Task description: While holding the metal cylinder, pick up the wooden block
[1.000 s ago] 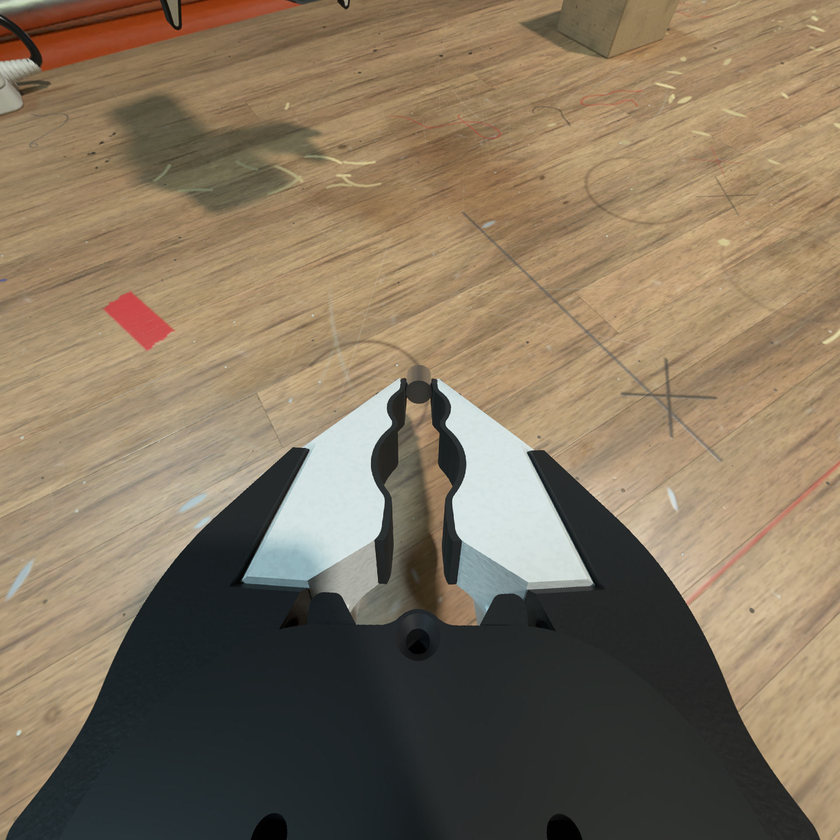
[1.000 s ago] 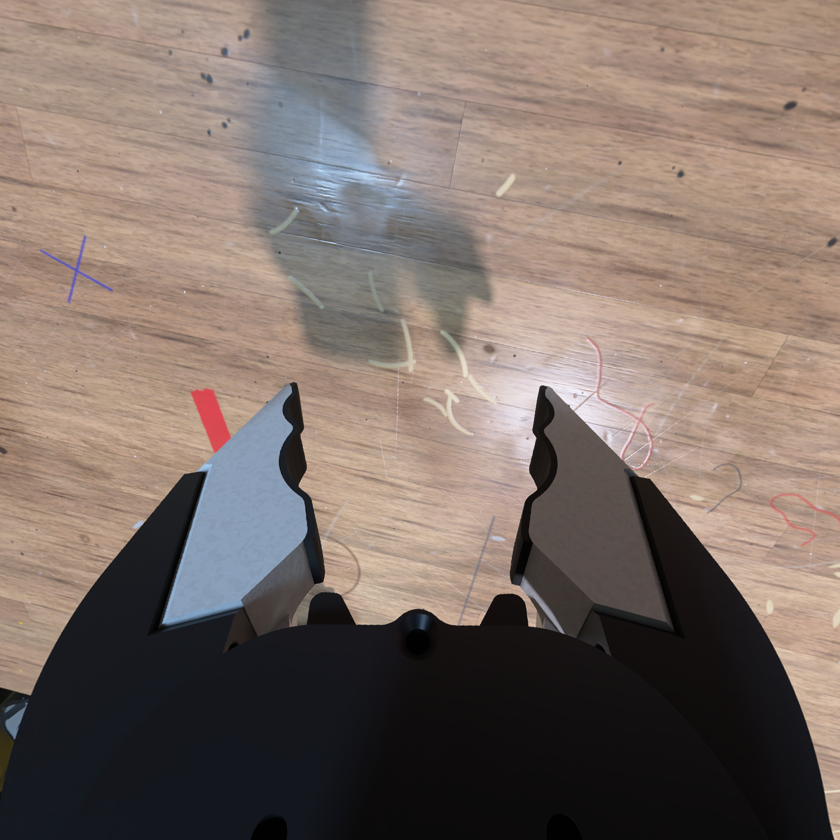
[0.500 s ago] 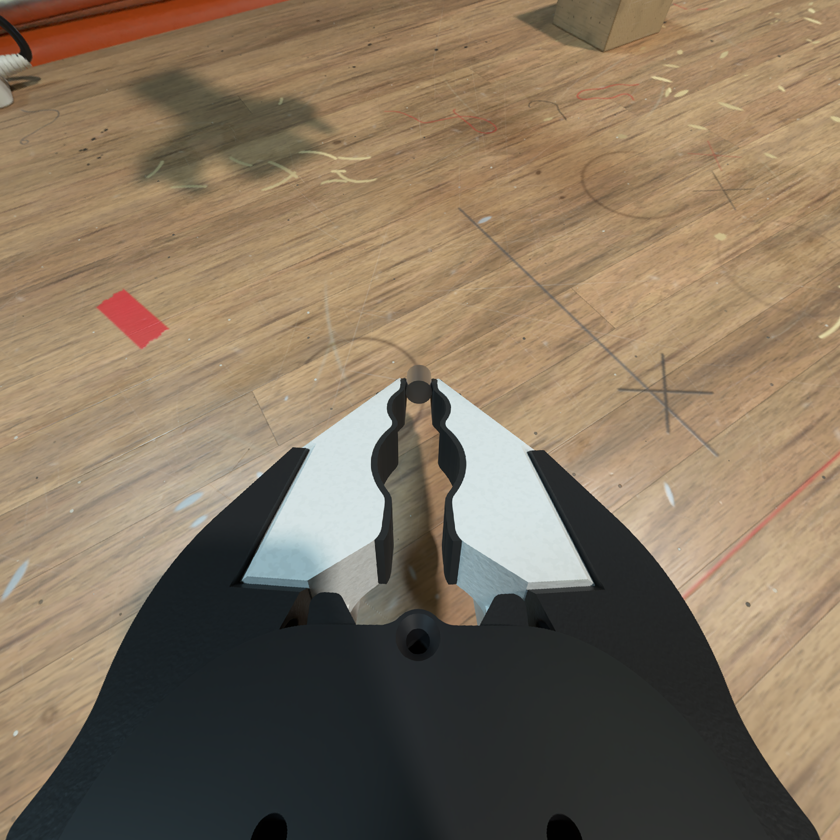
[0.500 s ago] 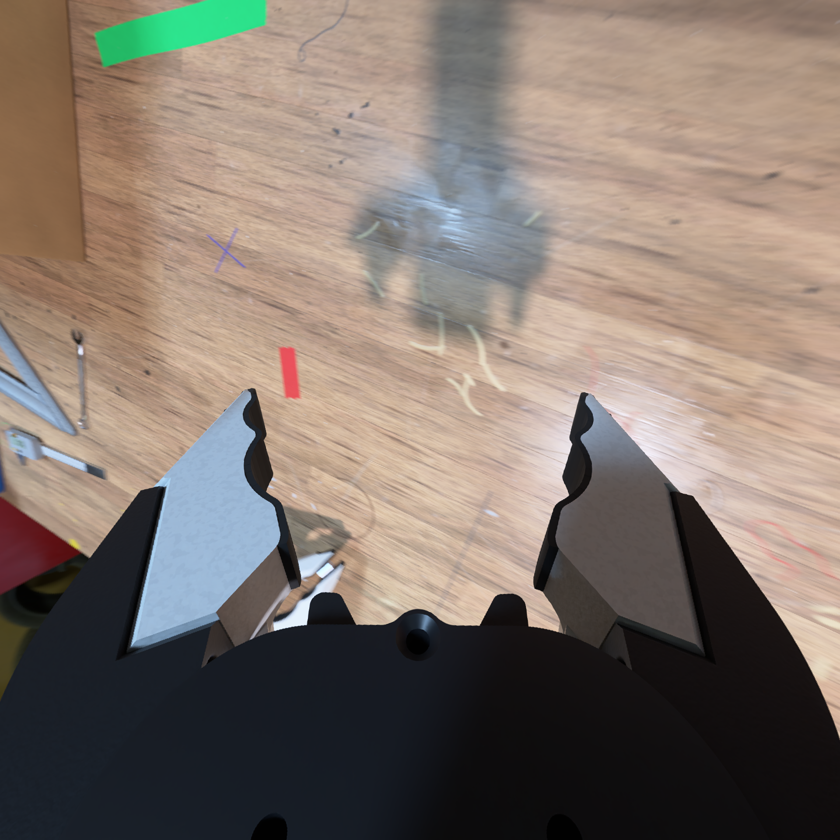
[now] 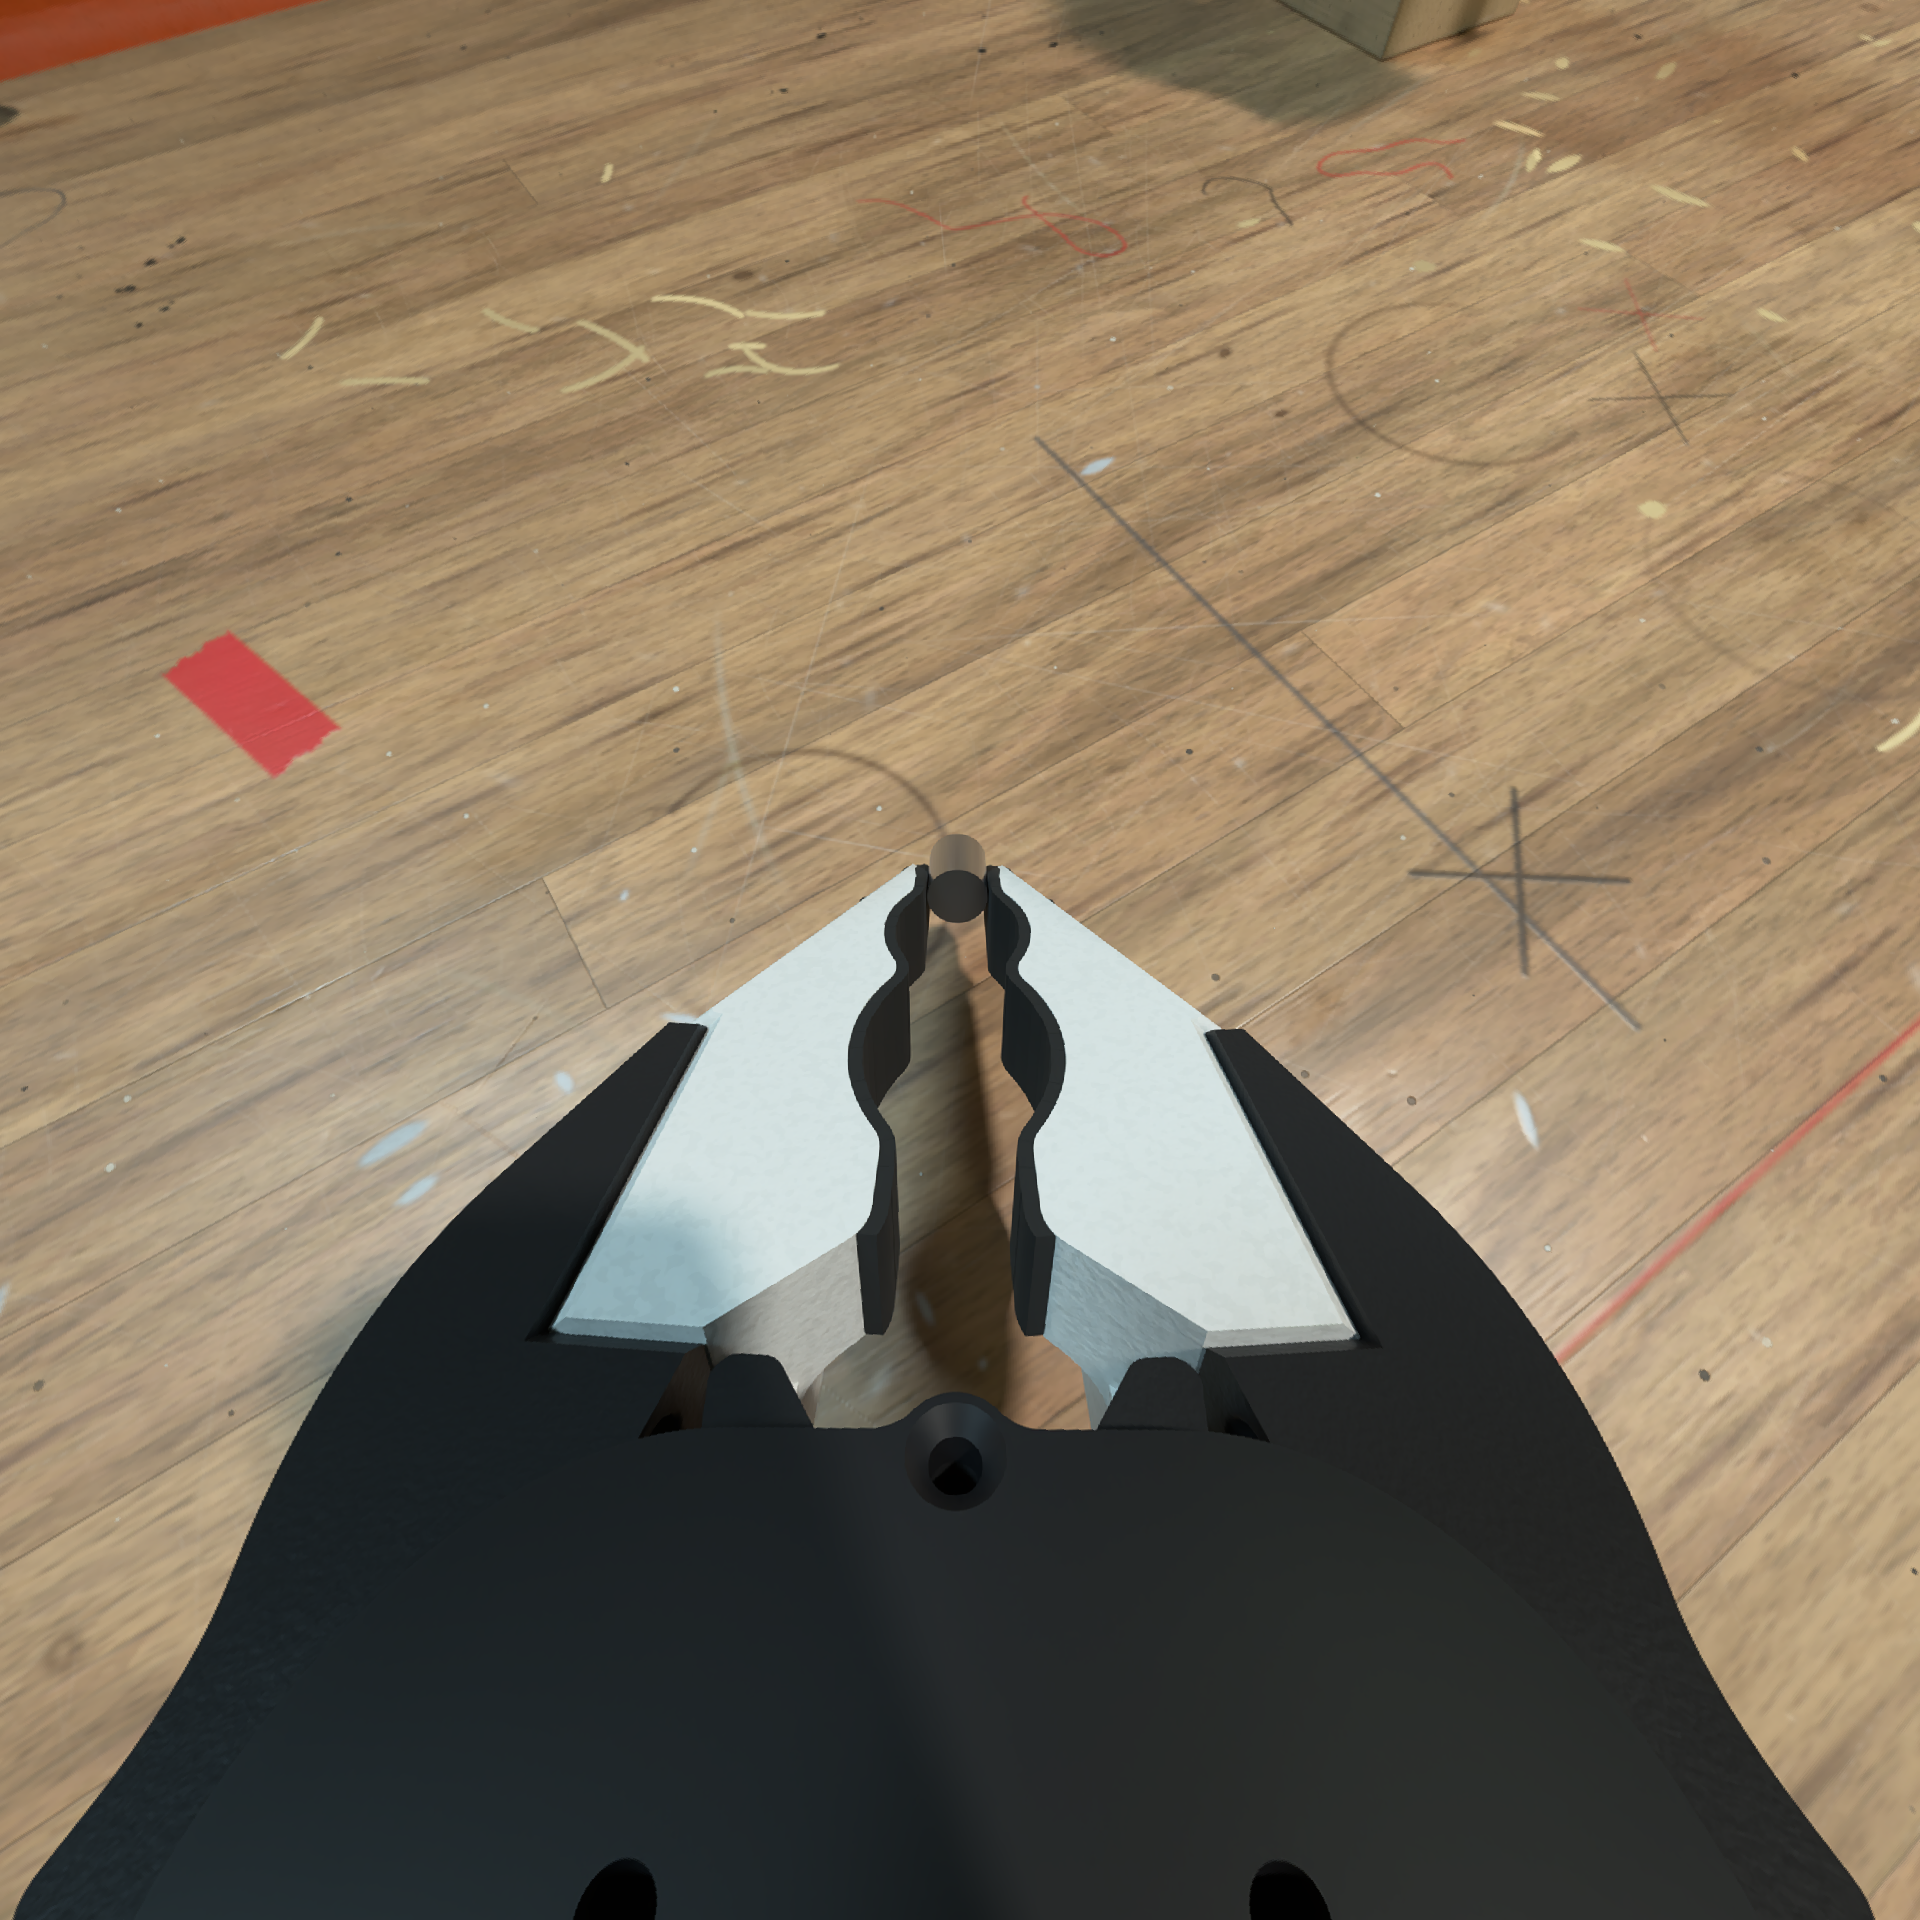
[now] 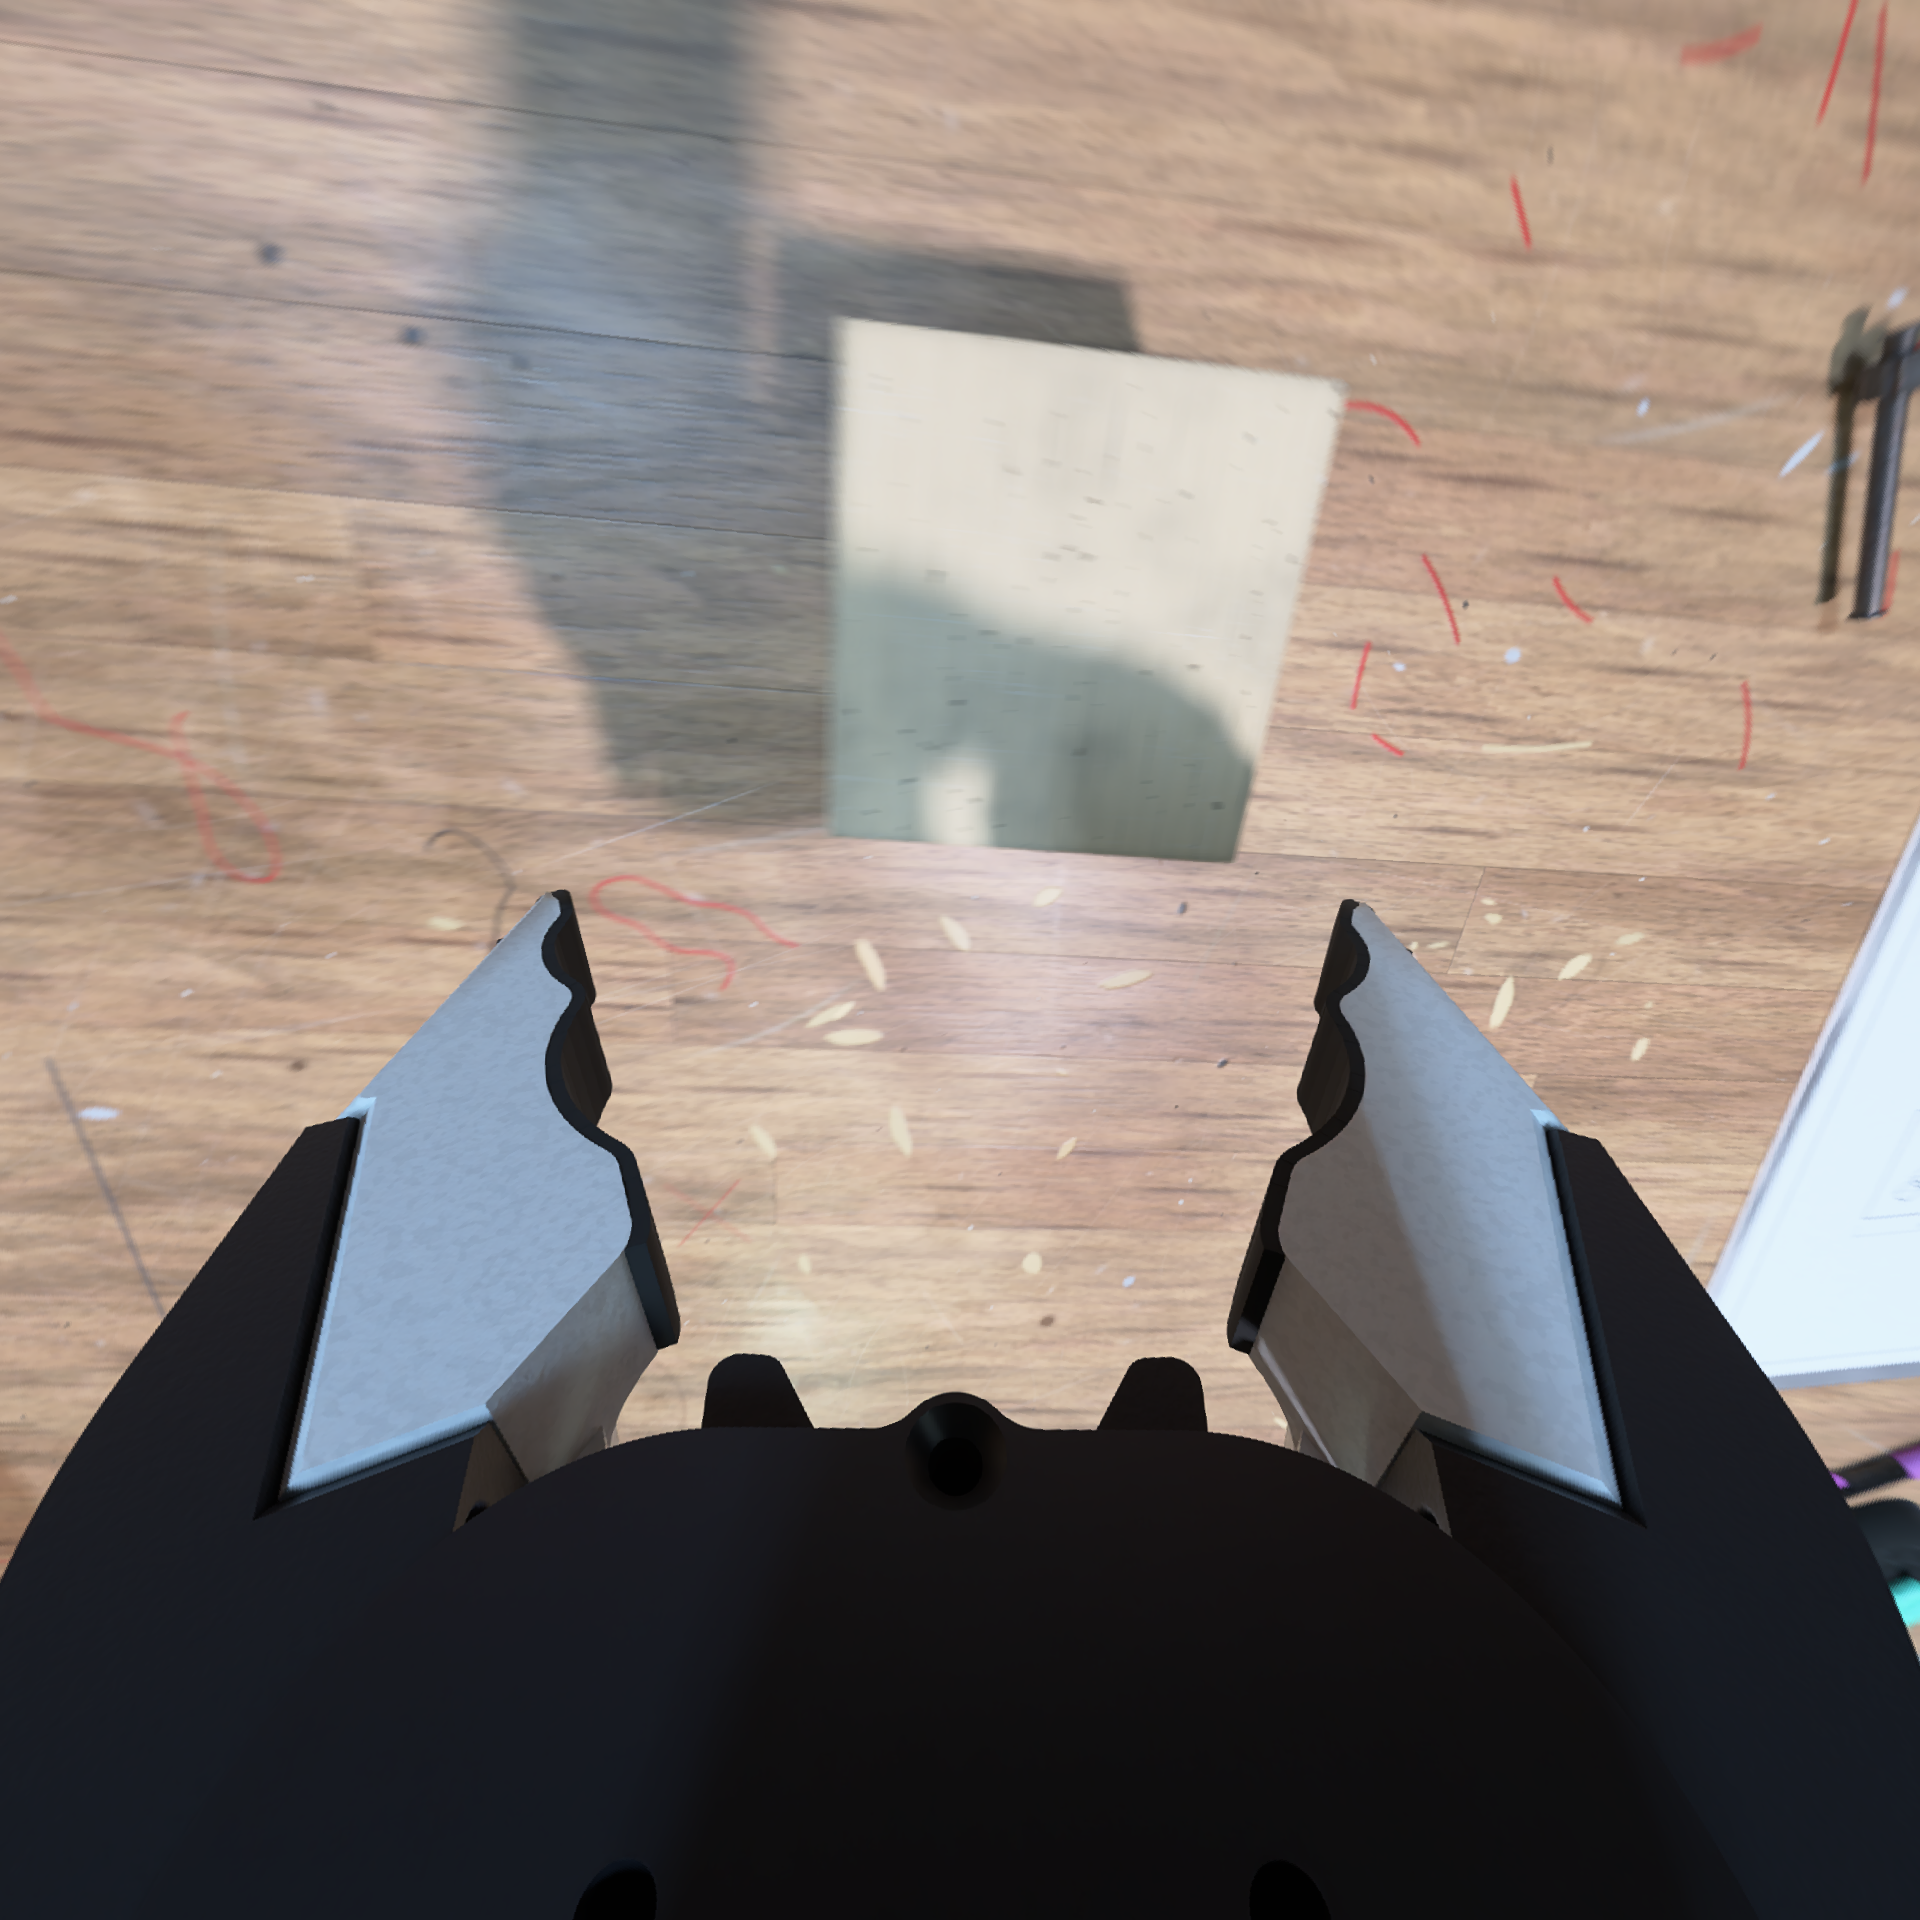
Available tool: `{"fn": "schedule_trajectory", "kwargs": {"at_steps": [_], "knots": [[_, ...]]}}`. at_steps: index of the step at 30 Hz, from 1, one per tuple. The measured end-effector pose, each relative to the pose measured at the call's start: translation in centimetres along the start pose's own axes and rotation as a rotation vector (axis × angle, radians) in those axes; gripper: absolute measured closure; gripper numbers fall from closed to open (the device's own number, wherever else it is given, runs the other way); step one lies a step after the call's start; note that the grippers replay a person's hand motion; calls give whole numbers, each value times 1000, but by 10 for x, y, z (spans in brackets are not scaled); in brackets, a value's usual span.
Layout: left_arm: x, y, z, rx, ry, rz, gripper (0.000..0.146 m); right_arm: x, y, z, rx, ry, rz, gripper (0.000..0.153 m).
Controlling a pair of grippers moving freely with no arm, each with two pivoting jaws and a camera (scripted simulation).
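Observation:
My left gripper [image 5: 957, 883] is shut on the small metal cylinder [image 5: 957, 891], pinched between its fingertips above the wooden bench. A corner of the pale wooden block [image 5: 1392, 23] shows at the top right edge of the left wrist view. In the right wrist view the wooden block [image 6: 1070, 561] lies just ahead of my right gripper [image 6: 954, 914], seen from above, with the gripper's shadow on its near part. My right gripper is wide open and empty, its fingertips short of the block's near edge.
A red tape patch [image 5: 252, 703] lies left of the left gripper. Pencil lines, red threads and wood shavings mark the bench. In the right wrist view a dark metal tool [image 6: 1870, 468] lies at the right and a white sheet [image 6: 1849, 1195] at the lower right.
My right gripper has swung over the bench to the wooden block, which now lies just ahead of its open fingers. The left gripper has drifted slightly, still holding the cylinder.

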State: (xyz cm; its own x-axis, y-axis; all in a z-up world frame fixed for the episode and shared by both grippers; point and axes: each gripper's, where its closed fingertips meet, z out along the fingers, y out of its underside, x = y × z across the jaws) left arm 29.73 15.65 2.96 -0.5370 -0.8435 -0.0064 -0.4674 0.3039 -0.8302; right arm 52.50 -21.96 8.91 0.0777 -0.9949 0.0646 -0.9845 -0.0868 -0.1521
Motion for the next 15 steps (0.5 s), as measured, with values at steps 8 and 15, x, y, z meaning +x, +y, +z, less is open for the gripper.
{"fn": "schedule_trajectory", "kwargs": {"at_steps": [8,15], "knots": [[-5,4,2,-18,0,-27,136,22,-11,54,0,-72,80,10],[-5,8,3,-34,0,-16,136,20,-43,66,57,4,96,20]]}}
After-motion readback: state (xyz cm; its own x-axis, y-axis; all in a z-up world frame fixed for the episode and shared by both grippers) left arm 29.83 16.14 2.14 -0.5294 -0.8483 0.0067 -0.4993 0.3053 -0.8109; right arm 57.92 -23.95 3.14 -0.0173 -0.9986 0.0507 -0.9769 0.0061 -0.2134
